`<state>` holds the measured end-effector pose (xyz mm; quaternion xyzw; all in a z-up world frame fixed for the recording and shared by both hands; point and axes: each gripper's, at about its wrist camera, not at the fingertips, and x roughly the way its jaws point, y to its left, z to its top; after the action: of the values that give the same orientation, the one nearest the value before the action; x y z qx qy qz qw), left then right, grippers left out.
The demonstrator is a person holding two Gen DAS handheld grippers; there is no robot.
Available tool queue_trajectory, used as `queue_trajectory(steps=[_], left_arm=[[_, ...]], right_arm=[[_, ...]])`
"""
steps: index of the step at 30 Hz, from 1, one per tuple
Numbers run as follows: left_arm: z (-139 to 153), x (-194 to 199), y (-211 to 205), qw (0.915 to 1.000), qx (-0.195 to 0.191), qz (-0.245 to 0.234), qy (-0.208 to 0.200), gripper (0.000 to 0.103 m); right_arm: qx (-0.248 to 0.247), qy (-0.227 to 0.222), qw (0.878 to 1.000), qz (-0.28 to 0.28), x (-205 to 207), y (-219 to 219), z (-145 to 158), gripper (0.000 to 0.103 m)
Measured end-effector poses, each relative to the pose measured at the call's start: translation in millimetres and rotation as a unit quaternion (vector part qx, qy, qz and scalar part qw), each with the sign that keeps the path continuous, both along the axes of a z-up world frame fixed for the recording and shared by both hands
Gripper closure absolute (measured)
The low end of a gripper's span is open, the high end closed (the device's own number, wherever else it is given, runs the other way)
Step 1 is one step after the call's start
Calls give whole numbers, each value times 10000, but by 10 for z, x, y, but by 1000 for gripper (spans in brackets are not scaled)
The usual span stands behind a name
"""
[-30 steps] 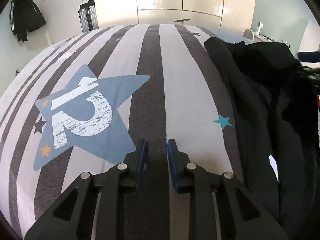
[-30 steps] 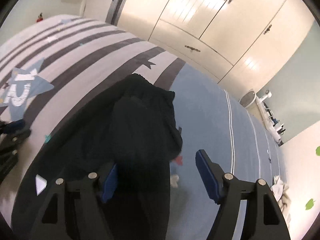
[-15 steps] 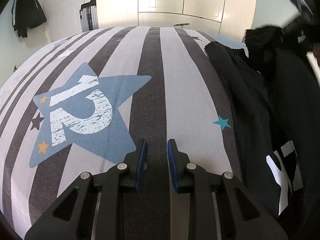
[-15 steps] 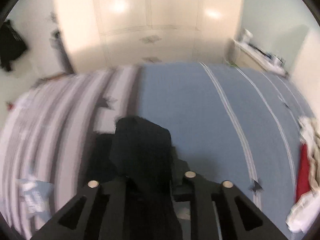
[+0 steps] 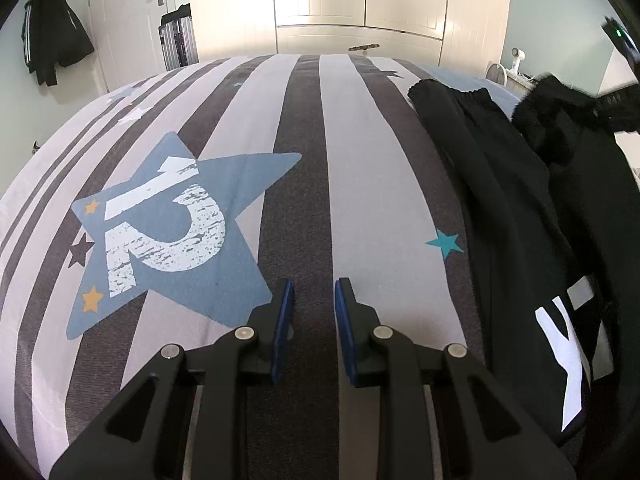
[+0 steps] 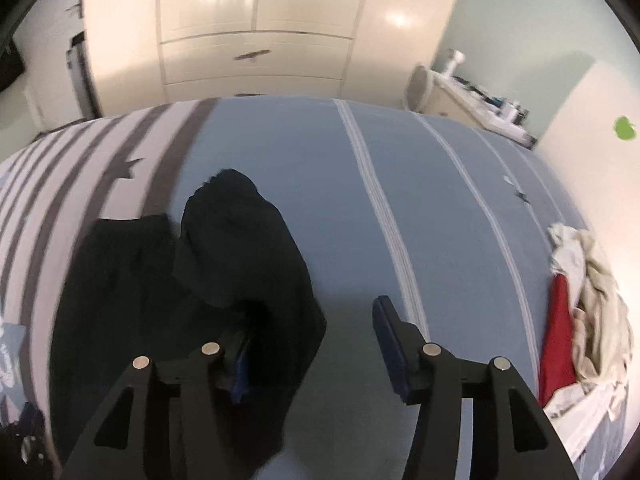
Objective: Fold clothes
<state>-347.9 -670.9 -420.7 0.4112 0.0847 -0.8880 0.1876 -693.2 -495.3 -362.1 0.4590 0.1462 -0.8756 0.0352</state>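
Observation:
Black trousers with a white print lie along the right side of the striped bed cover. My left gripper hovers over a dark stripe to their left, its jaws a narrow gap apart with nothing between them. In the right wrist view the trousers are bunched up. One fold hangs over the left finger of my right gripper and hides its tip. That gripper's jaws are opening, the right pad stands clear of the cloth, and only bare blue cover shows in the gap.
A pile of white and red clothes lies at the bed's right edge. Cream wardrobes stand beyond the foot of the bed. A dark jacket hangs by the door, with a suitcase beside it.
My right gripper was shut on the black cloth half a second ago and its jaws have now parted. It has swung sideways and rolled. The left gripper has not moved.

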Motion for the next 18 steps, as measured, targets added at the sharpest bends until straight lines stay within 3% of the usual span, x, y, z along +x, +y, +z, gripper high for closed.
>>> queue_trajectory(steps=[4,6,9,12,14,18], left_arm=[[74,-28,-25,9999,90,24,-117,83],[212,-32,-127,9983,536,243,12,83],[593,-110,-112,9922,988,215,722,83],[836,-464,182,9839,1482,-515,859,82],[895,-732,493,9792,1560,-1089,709,81],[886,-1058,963,9736,1497,-1671,430,81]], right_arm=[[548,94,9985,-10,86,248,-119,54],[357,48,9994,-13,125,392,-135,54],[-273,-72,9996,20,155,537,-106,53],[-516,-146,9984,160,203,554,-92,53],[-504,-131,9984,233,243,578,-73,54],[-517,71,9986,129,284,775,11,54]])
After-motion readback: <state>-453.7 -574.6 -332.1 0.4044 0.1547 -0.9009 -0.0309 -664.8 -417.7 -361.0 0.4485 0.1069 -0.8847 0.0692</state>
